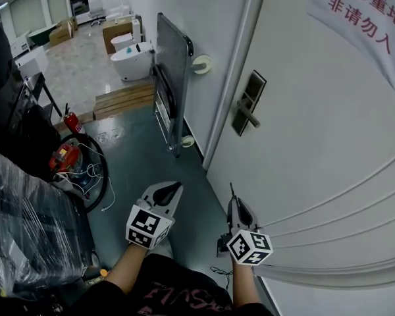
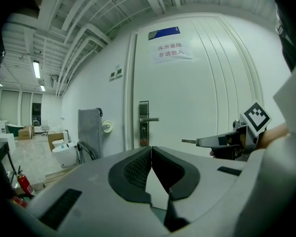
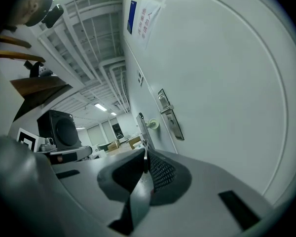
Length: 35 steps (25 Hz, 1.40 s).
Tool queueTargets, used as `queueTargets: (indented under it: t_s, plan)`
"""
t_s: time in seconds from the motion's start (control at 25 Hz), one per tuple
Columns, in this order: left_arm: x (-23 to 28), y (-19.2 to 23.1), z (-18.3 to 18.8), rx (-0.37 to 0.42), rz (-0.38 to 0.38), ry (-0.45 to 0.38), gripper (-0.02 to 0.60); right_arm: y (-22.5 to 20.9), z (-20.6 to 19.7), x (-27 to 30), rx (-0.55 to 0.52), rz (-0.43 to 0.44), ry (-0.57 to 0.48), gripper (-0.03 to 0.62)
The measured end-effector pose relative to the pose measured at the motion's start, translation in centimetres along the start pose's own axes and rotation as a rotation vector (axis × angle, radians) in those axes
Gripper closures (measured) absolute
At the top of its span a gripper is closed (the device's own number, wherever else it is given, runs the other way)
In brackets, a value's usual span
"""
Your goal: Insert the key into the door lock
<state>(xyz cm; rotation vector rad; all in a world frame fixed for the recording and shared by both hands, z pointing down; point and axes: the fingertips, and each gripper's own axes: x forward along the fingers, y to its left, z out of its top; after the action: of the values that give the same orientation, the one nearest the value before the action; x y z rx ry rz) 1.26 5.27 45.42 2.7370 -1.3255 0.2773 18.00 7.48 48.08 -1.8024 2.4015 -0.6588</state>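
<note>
Key (image 1: 232, 191) first: where do we find it?

We find it low in the head view, just right of centre. It is a thin blade sticking out past the tip of the right gripper (image 1: 234, 206), pointing up the frame.

And what do we read in the right gripper view?

The right gripper's jaws are pressed onto the key (image 3: 145, 159), with the narrow metal edge standing up between the two dark pads.

Where do we place the door lock (image 1: 249, 103)?

It is a dark plate with a lever handle on the white door (image 1: 316, 150), in the upper middle of the head view. It is well above the key and clearly apart from it. In the right gripper view the door lock (image 3: 167, 117) sits just above and right of the jaw tips.

What does the left gripper view give us?

The door lock (image 2: 143, 122) is at centre. The key (image 2: 188, 141) is to its right and slightly lower, with its tip aimed left and bare door between the two.

And the left gripper (image 1: 176, 188)?

It is left of the right one in the lower middle of the frame. In its own view the pads meet at the tip with nothing between them.

Anything else we should note?

A paper notice (image 1: 362, 12) hangs on the door at the upper right.
</note>
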Motion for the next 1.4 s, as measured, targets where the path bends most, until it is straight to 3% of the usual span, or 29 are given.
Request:
queueTargets:
  t_s: [0.8, 1.08, 1.4]
  plan:
    - [9.3, 17.5, 1.1, 0.002, -0.102, 0.058, 0.569, 2.2, 3.1, 17.9, 0.058, -0.131, -0.024, 0.514]
    - [12.3, 18.2, 1.0, 0.027, -0.22, 0.076, 0.568, 1.9, 3.1, 20.0, 0.084, -0.192, -0.024, 0.514]
    - [16.3, 18.3, 1.5, 0.069, -0.299, 0.102, 0.568, -0.8, 4.1, 22.0, 0.162, -0.246, -0.065, 0.514]
